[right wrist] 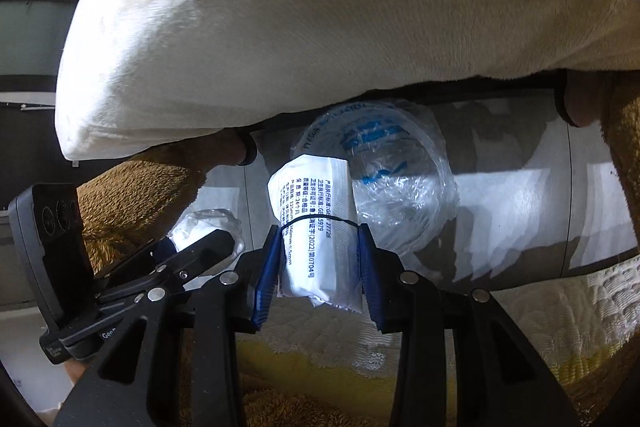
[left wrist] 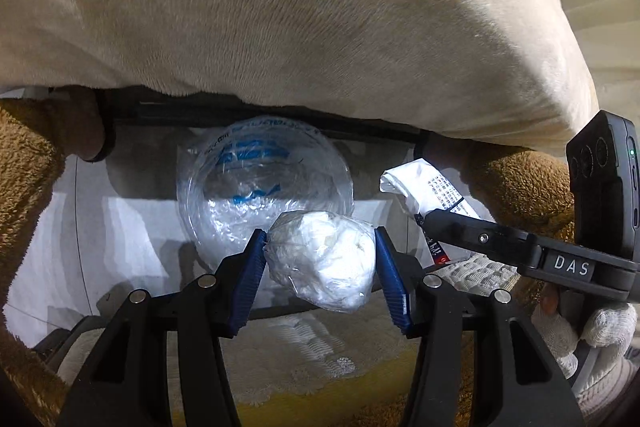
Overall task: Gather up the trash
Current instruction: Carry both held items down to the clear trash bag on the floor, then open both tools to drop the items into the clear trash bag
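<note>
Gripping a crumpled white wad [left wrist: 322,261] wrapped in film, the left tongs [left wrist: 320,267] hang over a plastic-lined bin [left wrist: 264,183] at twelve o'clock; the right tongs [left wrist: 430,223] show at three o'clock. From the right wrist, the right tongs [right wrist: 320,267] clamp a printed white packet [right wrist: 316,227], the bin [right wrist: 400,179] at one o'clock.

A home bedroom or living room: a plush cream cushion [left wrist: 300,27], quilted bedding [right wrist: 560,307], tiled floor [right wrist: 520,195].
</note>
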### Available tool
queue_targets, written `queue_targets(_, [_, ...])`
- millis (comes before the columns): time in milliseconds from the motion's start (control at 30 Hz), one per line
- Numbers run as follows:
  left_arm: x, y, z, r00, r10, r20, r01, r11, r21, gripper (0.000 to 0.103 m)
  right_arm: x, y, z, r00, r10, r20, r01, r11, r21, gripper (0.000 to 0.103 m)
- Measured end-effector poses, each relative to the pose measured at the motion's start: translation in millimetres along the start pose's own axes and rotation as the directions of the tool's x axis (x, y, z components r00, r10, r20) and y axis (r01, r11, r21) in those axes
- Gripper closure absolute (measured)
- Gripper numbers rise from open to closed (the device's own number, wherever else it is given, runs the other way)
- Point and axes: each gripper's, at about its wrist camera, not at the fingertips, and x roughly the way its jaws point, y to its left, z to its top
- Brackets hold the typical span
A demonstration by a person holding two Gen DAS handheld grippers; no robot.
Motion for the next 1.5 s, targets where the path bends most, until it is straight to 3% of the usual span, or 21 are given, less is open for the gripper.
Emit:
queue_targets(433, [20, 5, 2, 0.997, 0.017, -0.079, -0.018, 1.000, -0.013, 0.051, 24, -10, 1, 0.994, -0.054, -0.100, 0.060, 0.997, 0.055, 0.064])
queue_targets(933, [21, 3, 1, 0.996, 0.035, -0.087, -0.035, 0.999, -0.001, 0.050, 24, -17, -1, 0.995, -0.041, -0.091, 0.049, 0.995, 0.085, 0.062])
queue_targets(967, [22, 3, 2, 0.995, 0.029, -0.094, -0.029, 1.000, -0.002, 0.047, 24, -17, -1, 0.995, -0.037, -0.089, 0.045, 0.995, 0.086, 0.062])
queue_targets(1033, [24, 2, 1, 0.994, 0.036, -0.103, -0.035, 0.999, 0.006, 0.041, 22, -18, 0, 0.996, -0.031, -0.081, 0.039, 0.994, 0.098, 0.049])
queue_targets(1333, [15, -1, 2, 0.997, 0.028, -0.067, -0.028, 1.000, 0.006, 0.038, 14, -12, 2, 0.999, -0.027, -0.047, 0.031, 0.995, 0.091, 0.048])
queue_targets(1500, [0, -6, 1, 1.000, 0.011, -0.005, -0.011, 1.000, 0.030, 0.038, 2, -9, 0, 1.000, -0.020, 0.000, 0.020, 0.997, 0.070, 0.048])
